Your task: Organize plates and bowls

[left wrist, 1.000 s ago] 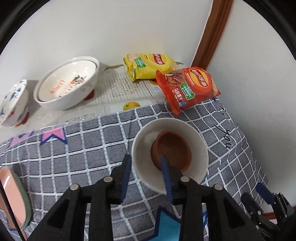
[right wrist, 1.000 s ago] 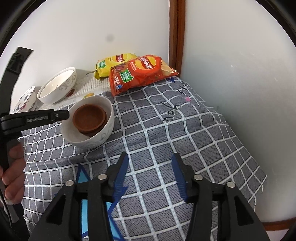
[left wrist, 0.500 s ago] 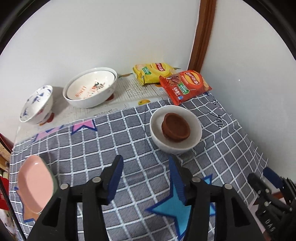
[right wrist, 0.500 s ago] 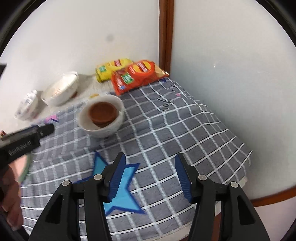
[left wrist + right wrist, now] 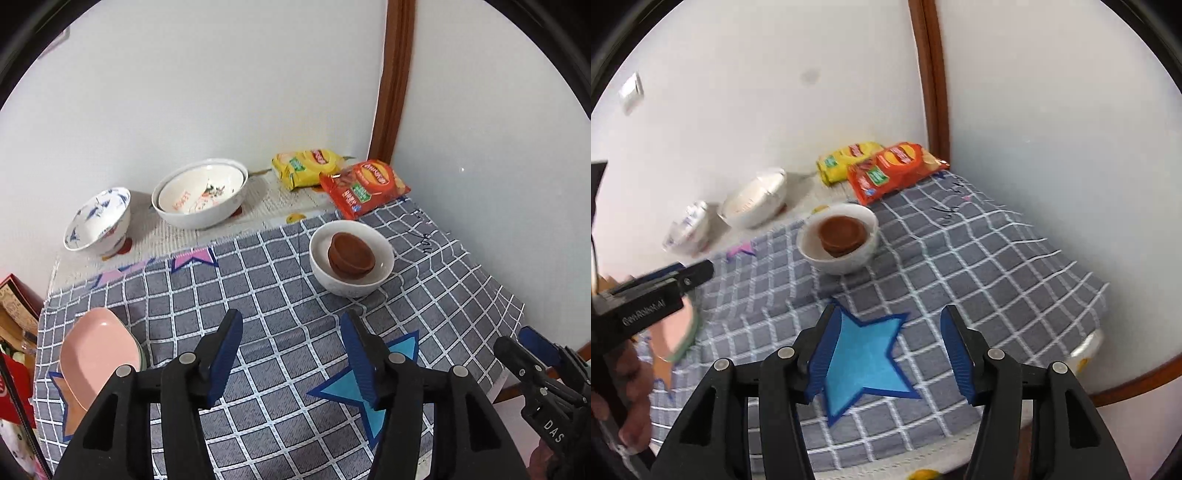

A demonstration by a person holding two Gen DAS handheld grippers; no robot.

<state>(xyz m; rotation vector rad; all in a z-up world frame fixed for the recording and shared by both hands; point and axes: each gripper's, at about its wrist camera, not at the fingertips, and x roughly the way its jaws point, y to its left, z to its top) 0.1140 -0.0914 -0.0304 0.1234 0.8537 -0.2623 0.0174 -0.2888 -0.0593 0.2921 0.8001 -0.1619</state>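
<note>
Both tongs released, nothing between them: left tongs [image 5: 291, 354], right tongs [image 5: 890, 354]. Brown bowl [image 5: 351, 253] nested in white bowl [image 5: 384, 258], centre-right on tabletop [image 5: 184, 295]. Ceramic likely: rigid, slick, breakable; pinch at rim.

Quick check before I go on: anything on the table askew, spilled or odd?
No spills or damage. Two bowls look tilted: the blue-patterned bowl and the large white bowl lean on their sides by the wall. The brown bowl sits slightly off-centre inside the white bowl. The pink plate overhangs the table's left edge.
</note>
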